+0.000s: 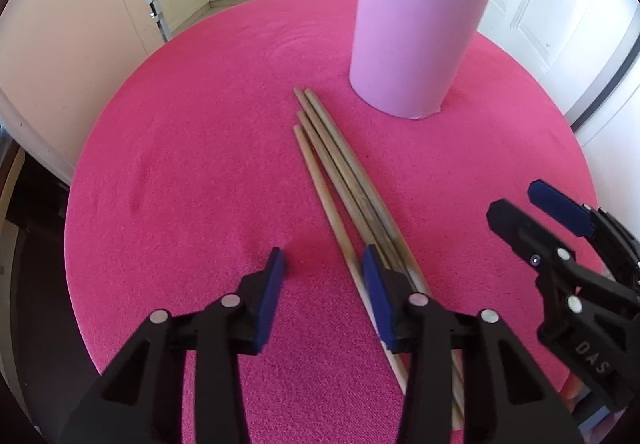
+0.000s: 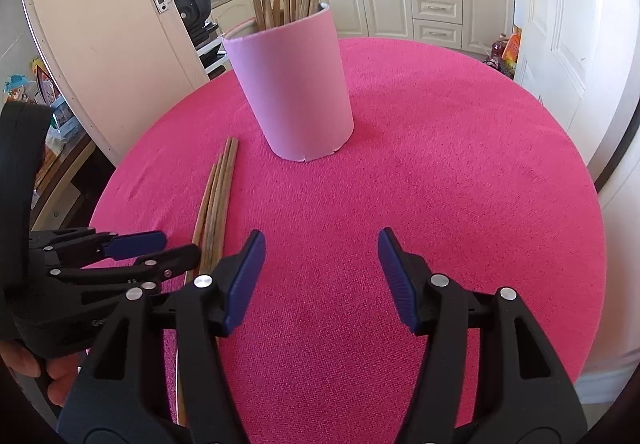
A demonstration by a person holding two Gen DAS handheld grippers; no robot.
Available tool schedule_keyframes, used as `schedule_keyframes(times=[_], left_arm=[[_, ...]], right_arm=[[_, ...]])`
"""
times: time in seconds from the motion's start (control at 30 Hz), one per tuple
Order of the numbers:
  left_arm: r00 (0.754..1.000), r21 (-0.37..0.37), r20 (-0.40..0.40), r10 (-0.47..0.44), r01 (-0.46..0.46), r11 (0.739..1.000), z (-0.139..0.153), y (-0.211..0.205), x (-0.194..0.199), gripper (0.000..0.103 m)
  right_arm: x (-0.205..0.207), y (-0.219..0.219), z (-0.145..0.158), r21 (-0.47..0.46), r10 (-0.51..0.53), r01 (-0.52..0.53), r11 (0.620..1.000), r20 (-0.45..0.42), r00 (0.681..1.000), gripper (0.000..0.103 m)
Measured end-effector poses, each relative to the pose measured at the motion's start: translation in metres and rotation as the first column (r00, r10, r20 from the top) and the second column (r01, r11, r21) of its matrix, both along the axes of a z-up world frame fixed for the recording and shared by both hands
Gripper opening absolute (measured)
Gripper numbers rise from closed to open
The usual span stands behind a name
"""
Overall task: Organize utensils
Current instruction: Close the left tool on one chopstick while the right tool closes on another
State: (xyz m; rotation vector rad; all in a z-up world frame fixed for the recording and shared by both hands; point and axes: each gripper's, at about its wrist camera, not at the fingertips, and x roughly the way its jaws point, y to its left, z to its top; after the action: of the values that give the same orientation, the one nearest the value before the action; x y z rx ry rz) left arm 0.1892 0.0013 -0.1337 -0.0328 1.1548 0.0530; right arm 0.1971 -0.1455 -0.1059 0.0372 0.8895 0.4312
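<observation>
Gathering the loose chopsticks (image 1: 340,180) from the pink tablecloth (image 1: 192,164) into the pink cup (image 1: 416,40) seems the step in hand; they lie just beside the cup. The left gripper (image 1: 324,264) hangs spread and empty, its right pad (image 1: 374,284) over their near ends, so it must shift right to straddle them, then close. The right gripper (image 2: 320,248) gapes wide, holding nothing.

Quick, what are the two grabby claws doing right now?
Left gripper: open, empty, beside the loose wooden chopsticks.
Right gripper: open, empty.
</observation>
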Motion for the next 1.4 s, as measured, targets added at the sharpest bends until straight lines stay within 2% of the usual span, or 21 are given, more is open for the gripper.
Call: schedule_keyframes(times=[0.1, 0.13, 0.23, 0.3, 0.43, 0.57, 0.67, 0.93, 1.07, 1.23, 1.4], left_arm=[[1.0, 0.001, -0.003, -0.002, 0.002, 1.0, 0.0, 0.0, -0.001, 0.038], [1.0, 0.006, -0.003, 0.003, -0.003, 1.0, 0.0, 0.0, 0.0, 0.035], [0.999, -0.007, 0.01, 0.035, -0.035, 0.999, 0.001, 0.007, 0.0, 0.012], [0.998, -0.073, 0.004, 0.063, -0.063, 0.995, 0.001, 0.019, 0.0, 0.007], [0.997, -0.156, -0.003, 0.075, -0.074, 0.985, 0.001, 0.033, -0.003, 0.005], [0.996, -0.195, 0.005, 0.084, -0.081, 0.977, 0.003, 0.04, -0.005, 0.005], [0.996, -0.212, 0.006, 0.086, -0.082, 0.974, 0.004, 0.044, -0.009, 0.005], [0.995, -0.223, 0.021, 0.093, -0.086, 0.971, 0.009, 0.055, -0.01, 0.005], [0.995, -0.219, 0.029, 0.097, -0.088, 0.972, 0.011, 0.052, -0.009, 0.005], [0.995, -0.216, 0.036, 0.094, -0.084, 0.973, 0.013, 0.051, -0.009, 0.005], [0.994, -0.214, 0.051, 0.094, -0.081, 0.973, 0.016, 0.048, -0.01, 0.005]], right_arm=[[0.001, 0.002, 0.002, -0.008, 0.008, -0.008, 1.0, -0.008, 1.0, 0.058], [0.002, 0.004, 0.002, -0.012, 0.011, -0.011, 1.0, -0.013, 1.0, 0.058], [0.007, 0.014, 0.003, -0.029, 0.041, -0.043, 0.999, -0.05, 0.998, 0.058], [0.01, 0.023, 0.002, -0.041, 0.075, -0.079, 0.996, -0.085, 0.994, 0.058], [0.014, 0.043, -0.001, -0.085, 0.121, -0.132, 0.988, -0.13, 0.984, 0.058], [0.02, 0.059, -0.006, -0.116, 0.142, -0.166, 0.979, -0.188, 0.972, 0.038], [0.024, 0.064, -0.007, -0.135, 0.144, -0.174, 0.976, -0.205, 0.968, 0.037], [0.018, 0.079, -0.006, -0.197, 0.183, -0.229, 0.953, -0.227, 0.957, 0.033], [0.021, 0.081, -0.008, -0.218, 0.169, -0.221, 0.951, -0.235, 0.957, 0.029], [0.024, 0.082, -0.009, -0.235, 0.16, -0.214, 0.948, -0.23, 0.96, 0.022], [0.017, 0.085, -0.01, -0.261, 0.173, -0.215, 0.941, -0.176, 0.969, 0.007]])
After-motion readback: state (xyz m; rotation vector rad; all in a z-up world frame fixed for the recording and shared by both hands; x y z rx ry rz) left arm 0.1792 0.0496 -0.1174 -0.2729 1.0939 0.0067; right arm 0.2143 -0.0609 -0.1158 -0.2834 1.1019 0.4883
